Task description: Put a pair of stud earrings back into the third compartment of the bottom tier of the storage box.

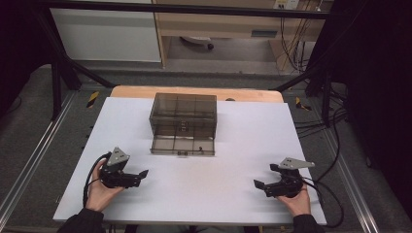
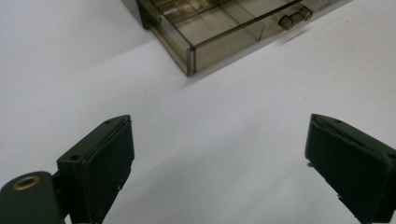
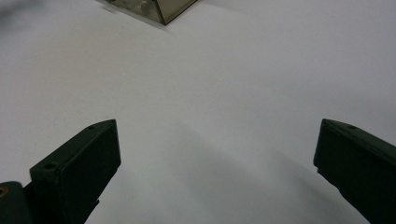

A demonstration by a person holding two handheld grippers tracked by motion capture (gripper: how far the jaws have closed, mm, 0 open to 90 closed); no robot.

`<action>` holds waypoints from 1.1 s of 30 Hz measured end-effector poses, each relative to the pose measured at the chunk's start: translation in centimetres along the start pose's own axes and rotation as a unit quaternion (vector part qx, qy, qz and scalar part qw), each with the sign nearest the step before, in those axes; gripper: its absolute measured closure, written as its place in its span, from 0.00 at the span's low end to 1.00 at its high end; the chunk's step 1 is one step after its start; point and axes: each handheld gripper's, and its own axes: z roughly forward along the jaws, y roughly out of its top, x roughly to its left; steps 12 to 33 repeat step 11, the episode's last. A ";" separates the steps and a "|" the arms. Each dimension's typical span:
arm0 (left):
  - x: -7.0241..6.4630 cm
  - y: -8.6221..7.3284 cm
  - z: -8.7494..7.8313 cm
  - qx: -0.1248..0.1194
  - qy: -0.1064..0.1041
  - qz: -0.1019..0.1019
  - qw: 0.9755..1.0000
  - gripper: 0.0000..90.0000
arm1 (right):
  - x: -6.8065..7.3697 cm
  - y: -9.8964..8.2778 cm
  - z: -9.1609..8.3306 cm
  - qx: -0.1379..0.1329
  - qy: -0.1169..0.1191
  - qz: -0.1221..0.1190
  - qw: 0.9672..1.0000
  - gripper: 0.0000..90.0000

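White table (image 1: 243,145) ahead of you, with the smoky plastic drawer box (image 1: 183,124) sitting mid-table, its bottom drawer (image 1: 182,144) pulled out toward you. Your left gripper (image 1: 141,174) and right gripper (image 1: 257,185) rest near the front edge, jaws apart, empty, probably poised to reach in.

No legible text, label, brand, number or sign was recorded in any view. Yellow-and-black hazard-striped markers (image 1: 92,98) were noted on the floor at ten and two o'clock from the table (image 1: 145,194); a small label on the far cabinet (image 1: 265,33) was too blurred to be read.
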 end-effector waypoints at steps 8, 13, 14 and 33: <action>0.8 -1.3 -0.5 -0.003 -0.002 -0.007 1.000 0.08 | 0.0 0.0 0.1 0.001 0.000 -0.001 1.000 0.01; 0.8 -1.3 -0.5 -0.003 -0.001 -0.007 1.000 0.08 | 0.0 0.0 0.1 0.001 0.001 -0.002 1.000 0.01; 0.8 -1.3 -0.5 -0.003 -0.001 -0.007 1.000 0.08 | 0.0 0.0 0.1 0.001 0.001 -0.002 1.000 0.01; 0.8 -1.3 -0.5 -0.003 -0.001 -0.007 1.000 0.08 | 0.0 0.0 0.1 0.001 0.001 -0.002 1.000 0.01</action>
